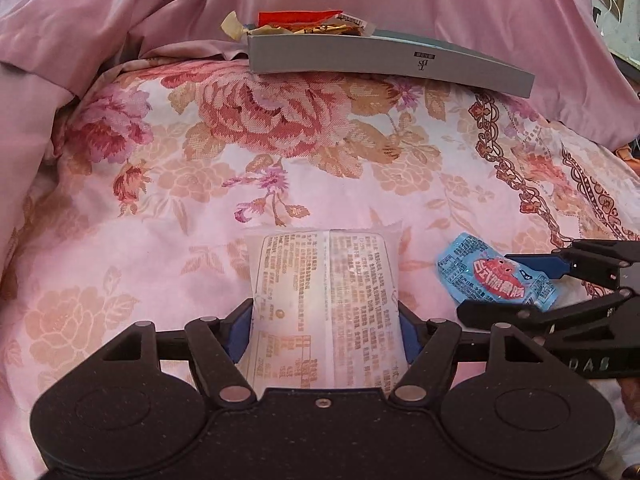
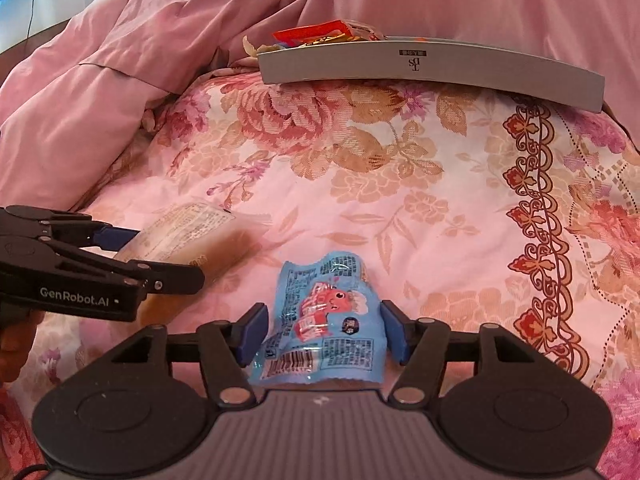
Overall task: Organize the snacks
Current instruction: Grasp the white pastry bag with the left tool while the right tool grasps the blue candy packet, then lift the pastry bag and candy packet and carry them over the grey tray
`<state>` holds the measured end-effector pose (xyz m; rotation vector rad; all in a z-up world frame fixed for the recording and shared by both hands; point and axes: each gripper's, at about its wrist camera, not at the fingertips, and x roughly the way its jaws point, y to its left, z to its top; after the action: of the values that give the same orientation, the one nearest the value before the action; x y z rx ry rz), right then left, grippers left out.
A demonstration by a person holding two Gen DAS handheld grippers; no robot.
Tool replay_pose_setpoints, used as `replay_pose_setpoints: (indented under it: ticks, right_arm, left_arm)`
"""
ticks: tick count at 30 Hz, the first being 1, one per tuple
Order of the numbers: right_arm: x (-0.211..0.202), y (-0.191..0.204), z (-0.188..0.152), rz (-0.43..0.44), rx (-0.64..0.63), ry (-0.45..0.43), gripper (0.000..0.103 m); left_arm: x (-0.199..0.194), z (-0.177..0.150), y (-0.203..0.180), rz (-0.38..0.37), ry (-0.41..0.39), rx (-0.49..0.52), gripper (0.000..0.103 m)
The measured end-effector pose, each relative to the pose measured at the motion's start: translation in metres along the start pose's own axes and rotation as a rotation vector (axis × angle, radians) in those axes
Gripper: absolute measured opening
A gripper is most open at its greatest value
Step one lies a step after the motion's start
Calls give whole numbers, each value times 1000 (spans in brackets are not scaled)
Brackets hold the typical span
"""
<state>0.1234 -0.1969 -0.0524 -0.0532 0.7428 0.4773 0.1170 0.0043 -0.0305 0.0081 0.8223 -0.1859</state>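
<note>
A white printed snack packet lies flat on the floral bedspread. My left gripper straddles its near end, the blue pads close against its two sides without squeezing it. A blue snack packet with a red cartoon fish lies to the right of it. My right gripper stands open around it, with a small gap at the left pad. Each gripper shows in the other's view: the right gripper around the blue packet, the left gripper around the white packet.
A flat grey box lies at the far side of the bed, with several wrapped snacks piled at its left end. A bunched pink quilt rises behind and to the left. Open bedspread lies between the packets and the box.
</note>
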Motion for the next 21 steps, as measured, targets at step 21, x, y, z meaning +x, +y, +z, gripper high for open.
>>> replay_pose_setpoints:
  ticks: [21]
  right_arm:
    - [2,24,-12,-69,-54,-31,66]
  left_arm:
    - [1,-2,2,-18,-6,-2,70]
